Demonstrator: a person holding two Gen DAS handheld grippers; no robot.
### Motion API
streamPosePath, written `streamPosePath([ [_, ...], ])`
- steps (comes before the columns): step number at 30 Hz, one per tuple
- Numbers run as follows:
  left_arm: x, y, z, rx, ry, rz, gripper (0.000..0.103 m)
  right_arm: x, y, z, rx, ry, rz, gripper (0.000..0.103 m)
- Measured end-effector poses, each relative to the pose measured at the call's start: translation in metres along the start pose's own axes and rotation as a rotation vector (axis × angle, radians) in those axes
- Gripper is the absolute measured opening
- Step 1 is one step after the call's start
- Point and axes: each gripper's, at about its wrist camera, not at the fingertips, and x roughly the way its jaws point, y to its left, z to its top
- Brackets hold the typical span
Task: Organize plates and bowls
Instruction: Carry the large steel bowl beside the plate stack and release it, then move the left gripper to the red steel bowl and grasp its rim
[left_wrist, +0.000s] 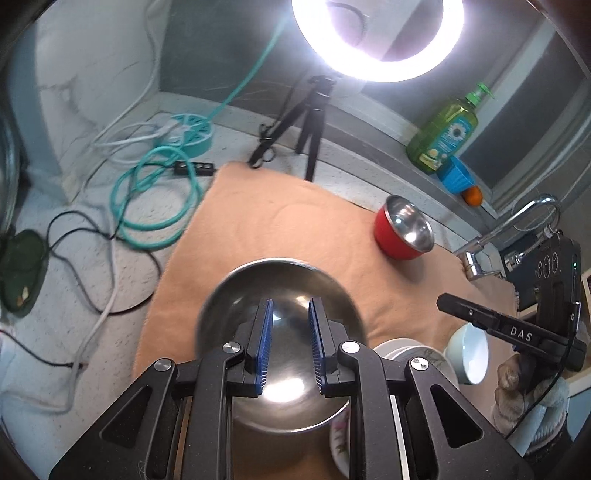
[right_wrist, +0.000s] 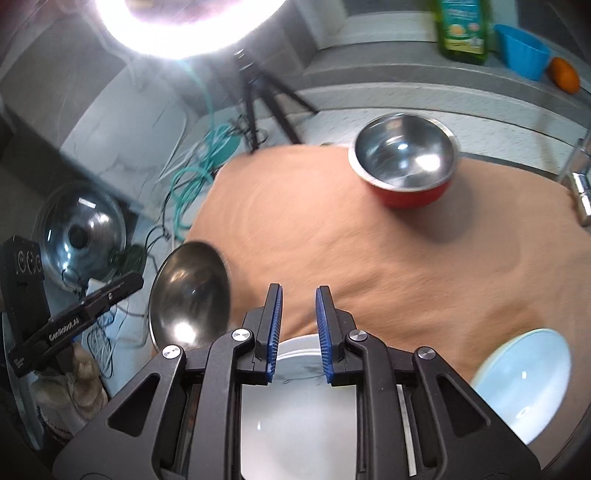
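Left wrist view: the left gripper (left_wrist: 290, 343), jaws nearly closed, appears to pinch the near rim of a steel bowl (left_wrist: 280, 291) above the orange cloth (left_wrist: 295, 221); the red bowl (left_wrist: 404, 229) lies far right. Right wrist view: the right gripper (right_wrist: 298, 332), equally narrow, seems to clamp a white plate (right_wrist: 299, 417), with the red bowl (right_wrist: 404, 166) far and slightly right, nearer this hand.

Both claws tipped steeply downward, jaws nearly closed.
My left gripper (left_wrist: 290, 308) and right gripper (right_wrist: 298, 295) each show blue pads (left_wrist: 264, 343) a narrow slit apart. I can't tell whether they are clamping. Each claw sees the other alongside, with the right hand (left_wrist: 517, 376) and left hand (right_wrist: 83, 376) wrapped around the handles.
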Motion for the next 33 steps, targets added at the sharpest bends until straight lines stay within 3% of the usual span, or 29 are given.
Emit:
streamPosePath([
  [8,0.034,-0.051,0.029,0.074,0.033,-0.081,0.017,-0.014,-0.046,0.022,0.104,-0.076,-0.067,0.024],
  [17,0.083,-0.089,0.060,0.094,0.105,-0.132,0.017,-0.003,-0.093,0.045,0.238,-0.100,-0.061,0.024],
  [23,0.112,-0.092,0.078,0.046,0.145,-0.156,0.017,0.014,-0.108,0.060,0.299,-0.095,-0.041,0.024],
  [33,0.149,-0.103,0.100,0.053,0.189,-0.151,0.017,0.034,-0.118,0.073,0.316,-0.082,-0.056,0.024],
])
